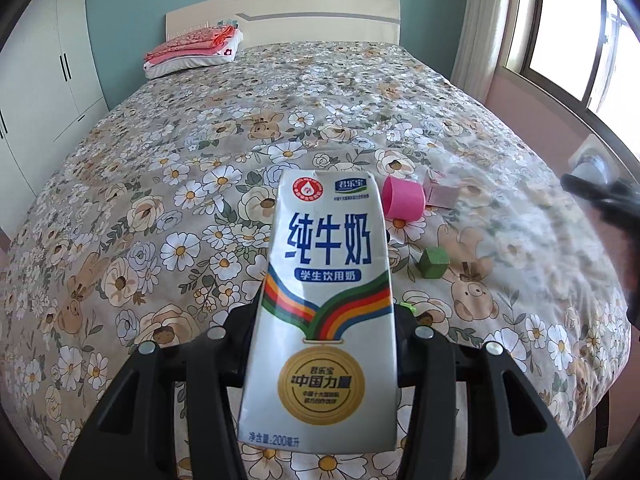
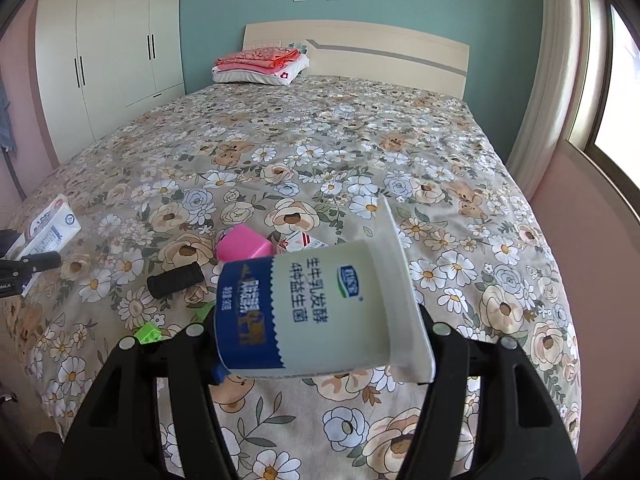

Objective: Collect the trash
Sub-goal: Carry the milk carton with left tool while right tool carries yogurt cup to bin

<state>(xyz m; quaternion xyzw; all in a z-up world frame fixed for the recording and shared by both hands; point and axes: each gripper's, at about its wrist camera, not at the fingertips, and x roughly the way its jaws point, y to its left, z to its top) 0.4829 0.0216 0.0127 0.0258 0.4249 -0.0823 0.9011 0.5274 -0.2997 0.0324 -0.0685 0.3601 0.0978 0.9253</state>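
Your left claw is clamped partway closed on a milk carton, held upright above the flowered bedspread; its front reads 纯牛奶 and 学生饮用奶, with 中国力量 on a gold medal and 200 at the foot. Your right claw grips a yogurt cup lying sideways between the fingers, printed 生牛乳发酵. On the bed below lie a pink cup, a green block and a small carton.
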